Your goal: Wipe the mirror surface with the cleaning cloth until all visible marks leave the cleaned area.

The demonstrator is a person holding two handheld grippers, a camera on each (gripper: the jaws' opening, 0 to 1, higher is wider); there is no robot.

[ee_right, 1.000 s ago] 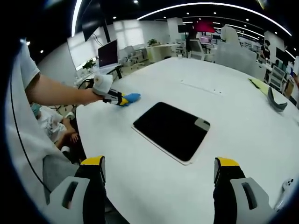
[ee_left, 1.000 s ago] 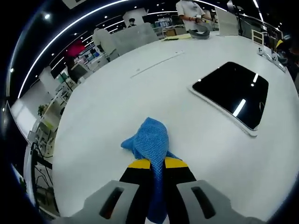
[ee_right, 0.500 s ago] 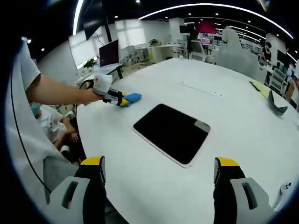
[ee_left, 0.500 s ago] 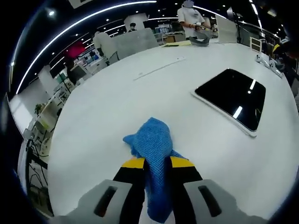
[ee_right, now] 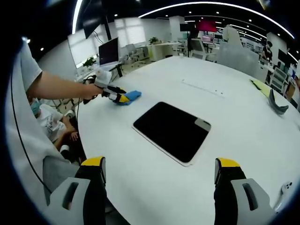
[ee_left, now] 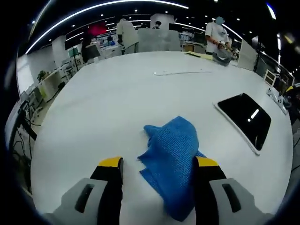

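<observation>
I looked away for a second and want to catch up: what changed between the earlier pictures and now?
The left gripper opened its jaws and let go of the blue cloth, which now lies loose on the white table between them. The mirror stayed where it was, not yet wiped, and the right gripper stayed open above the table edge.

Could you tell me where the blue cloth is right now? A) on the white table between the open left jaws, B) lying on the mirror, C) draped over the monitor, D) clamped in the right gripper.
A: the cloth lies on the table between the left gripper's spread jaws, apart from the mirror.
</observation>
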